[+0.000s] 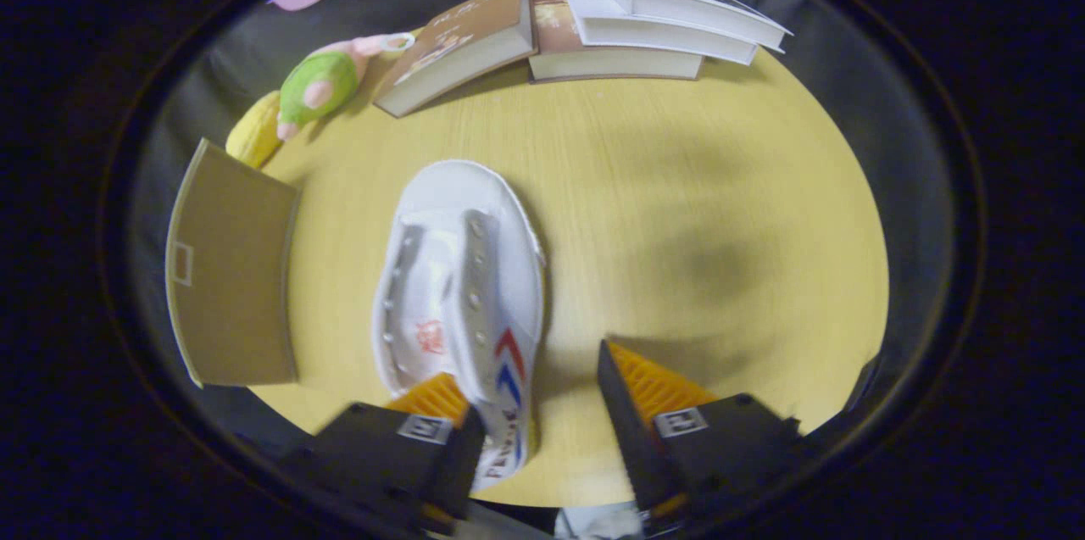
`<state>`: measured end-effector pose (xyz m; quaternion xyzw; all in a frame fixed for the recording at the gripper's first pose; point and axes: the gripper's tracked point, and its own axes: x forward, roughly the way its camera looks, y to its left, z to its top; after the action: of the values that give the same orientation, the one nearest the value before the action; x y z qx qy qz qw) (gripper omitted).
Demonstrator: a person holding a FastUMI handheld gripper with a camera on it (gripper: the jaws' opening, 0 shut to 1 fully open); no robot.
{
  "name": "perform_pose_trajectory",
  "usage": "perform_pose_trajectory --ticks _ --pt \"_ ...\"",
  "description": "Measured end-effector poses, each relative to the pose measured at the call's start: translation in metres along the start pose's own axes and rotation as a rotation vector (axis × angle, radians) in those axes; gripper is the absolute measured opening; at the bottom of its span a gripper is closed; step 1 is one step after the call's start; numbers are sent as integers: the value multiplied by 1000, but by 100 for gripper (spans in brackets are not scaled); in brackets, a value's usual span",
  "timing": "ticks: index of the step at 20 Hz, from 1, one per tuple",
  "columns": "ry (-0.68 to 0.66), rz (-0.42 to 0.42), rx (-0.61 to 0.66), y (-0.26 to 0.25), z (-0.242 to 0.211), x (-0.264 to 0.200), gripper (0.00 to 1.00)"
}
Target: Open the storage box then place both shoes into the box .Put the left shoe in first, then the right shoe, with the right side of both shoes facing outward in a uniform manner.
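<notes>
A white canvas shoe (458, 252) lies on the yellow table (678, 209), toe pointing away from me and heel near my fingers. Red and blue chevron stripes mark its right side wall. My gripper (530, 375) is open and low over the heel. One finger (432, 400) sits over the shoe's opening, and the other finger (648, 383) stands on the table to the right, apart from the shoe. The striped side wall lies between them with a wide gap on its right. A brown cardboard panel of the storage box (229, 269) stands left of the shoe.
Several books (610, 31) lie stacked and leaning along the table's far edge. A green and pink plush toy (326, 82) and a yellow soft object (254, 131) sit at the far left, behind the box panel. Bare tabletop stretches to the right of the shoe.
</notes>
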<state>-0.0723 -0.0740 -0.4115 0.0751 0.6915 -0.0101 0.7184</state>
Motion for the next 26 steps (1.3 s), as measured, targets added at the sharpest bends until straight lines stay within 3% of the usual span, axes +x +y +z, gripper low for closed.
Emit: perform_pose_trajectory --ticks 2,4,8,13,19,26 --pt "-37 -13 -16 -3 4 2 17" --pt "-129 -6 12 0 11 3 4" --pt "-162 134 122 31 11 -10 3" --pt "-170 163 141 63 25 -45 3" --pt "-166 322 233 144 36 -92 3" --pt "-200 396 197 233 46 -130 3"
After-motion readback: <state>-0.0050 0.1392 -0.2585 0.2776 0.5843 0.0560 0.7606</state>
